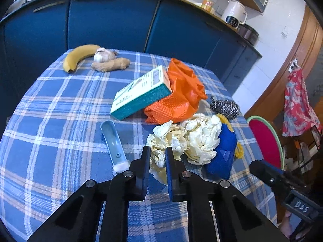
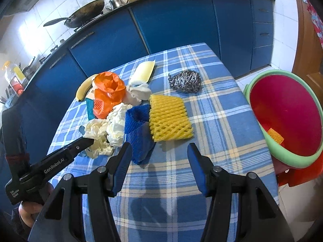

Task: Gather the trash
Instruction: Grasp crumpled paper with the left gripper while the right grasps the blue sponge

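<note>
Left wrist view: left gripper (image 1: 158, 151) with jaws drawn narrow, pinched on the near edge of a crumpled cream paper wad (image 1: 161, 141). A second, larger wad (image 1: 201, 139) lies just to its right, touching a blue foam net (image 1: 222, 153). Behind them an orange plastic bag (image 1: 181, 92) with a teal-and-white carton (image 1: 141, 92) leaning on it. A blue plastic scoop (image 1: 113, 141) lies left of the wads; a steel scourer (image 1: 226, 105) sits at the far right edge of the checked tablecloth (image 1: 50, 104). Banana (image 1: 78, 56), garlic bulb (image 1: 103, 54) and ginger root (image 1: 111, 63) are grouped at the far side – well apart from the trash. Rim of a red bin (image 1: 264, 139) shows beyond the table's right edge.

Right wrist view: right gripper (image 2: 159, 151) hovers over bare cloth, jaws standing about half wide, nothing between them. A yellow foam net (image 2: 169, 121) lies just ahead, touching the blue foam net. The left gripper reaches in from the left – its tip at the cream wad. The red bin stands right of the table, with a yellow scrap (image 2: 275, 135) inside.
</note>
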